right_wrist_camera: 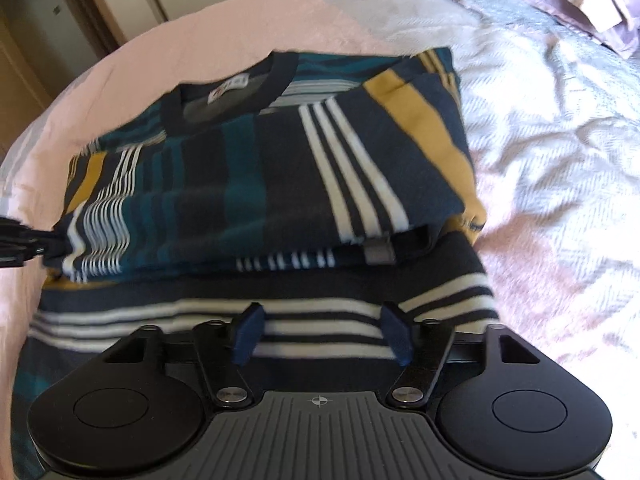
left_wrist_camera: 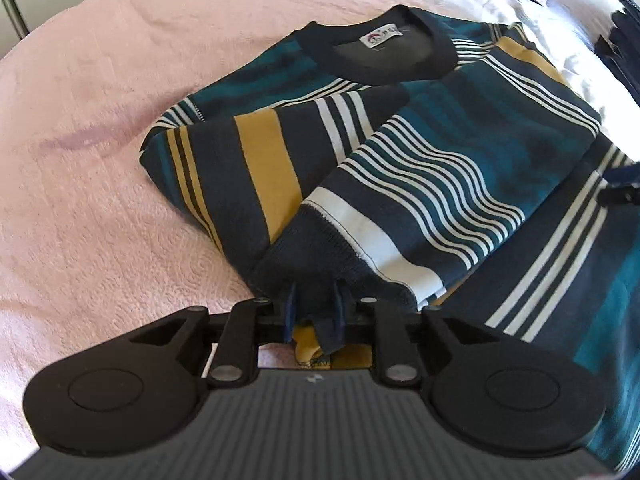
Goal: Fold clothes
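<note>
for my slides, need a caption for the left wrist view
Left gripper shut on the ribbed cuff of a striped sweater half-folded on a pink bedspread.

Bright daylight from the right overexposes the bedspread (right_wrist_camera: 560, 140); right wrist view motion-blurred, left sharper; fisheye curvature darkens corners.

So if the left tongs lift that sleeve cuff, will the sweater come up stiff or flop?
Likely floppy: the sweater drapes in soft folds. The ribbed cuff bunches between the left tongs, so it probably grips rather than slips. Thick knit, so probably slightly heavy.
</note>
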`<state>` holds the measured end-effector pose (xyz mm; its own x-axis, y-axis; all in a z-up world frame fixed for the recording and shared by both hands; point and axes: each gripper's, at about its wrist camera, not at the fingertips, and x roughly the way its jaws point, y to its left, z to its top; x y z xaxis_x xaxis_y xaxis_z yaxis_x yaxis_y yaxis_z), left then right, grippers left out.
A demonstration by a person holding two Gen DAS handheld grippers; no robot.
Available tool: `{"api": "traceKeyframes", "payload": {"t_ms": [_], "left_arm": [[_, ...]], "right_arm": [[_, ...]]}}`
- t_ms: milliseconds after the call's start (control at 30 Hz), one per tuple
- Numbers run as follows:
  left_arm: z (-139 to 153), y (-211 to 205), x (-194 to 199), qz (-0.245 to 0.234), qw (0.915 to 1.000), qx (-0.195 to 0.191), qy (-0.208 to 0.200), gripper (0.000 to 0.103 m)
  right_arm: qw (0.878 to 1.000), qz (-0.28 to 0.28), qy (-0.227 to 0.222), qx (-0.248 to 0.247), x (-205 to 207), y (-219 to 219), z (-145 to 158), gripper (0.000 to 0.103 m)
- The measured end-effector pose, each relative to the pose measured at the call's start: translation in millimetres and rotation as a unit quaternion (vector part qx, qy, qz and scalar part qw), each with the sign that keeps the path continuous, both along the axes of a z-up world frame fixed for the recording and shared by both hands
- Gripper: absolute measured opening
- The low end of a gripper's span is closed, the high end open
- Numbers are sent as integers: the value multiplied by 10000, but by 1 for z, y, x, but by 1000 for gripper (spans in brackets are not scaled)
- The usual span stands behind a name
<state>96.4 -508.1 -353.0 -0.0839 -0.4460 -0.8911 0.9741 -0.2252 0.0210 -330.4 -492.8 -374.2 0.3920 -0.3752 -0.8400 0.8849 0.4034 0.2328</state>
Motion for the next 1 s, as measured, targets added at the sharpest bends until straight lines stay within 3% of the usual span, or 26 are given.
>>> {"api": "traceKeyframes", "payload": {"t_ms": [200,367,533,700,833,1000], "left_arm": [[18,30,-10,-97,9993,-4,-368,17],[28,96,-32,-173,9991,241,-306,25],[30,176,-77,-644,9961,503,-331,29],[37,248,-127,-1334,9887,399,-561,34],[44,299,-161,-2160,9741,176,-639,48],[31,366,-190,-3296,9394,-212,-914,55]], "right_arm": [[9999,71,23,72,-16,18,6,71],[9994,326,23,138,-41,53,18,71],[9955,895,122,300,-70,92,24,71],[9848,1592,513,465,-91,129,25,71],[9774,1901,848,356,-99,166,34,71],[9701,2052,1294,-9,-90,223,42,71]]}}
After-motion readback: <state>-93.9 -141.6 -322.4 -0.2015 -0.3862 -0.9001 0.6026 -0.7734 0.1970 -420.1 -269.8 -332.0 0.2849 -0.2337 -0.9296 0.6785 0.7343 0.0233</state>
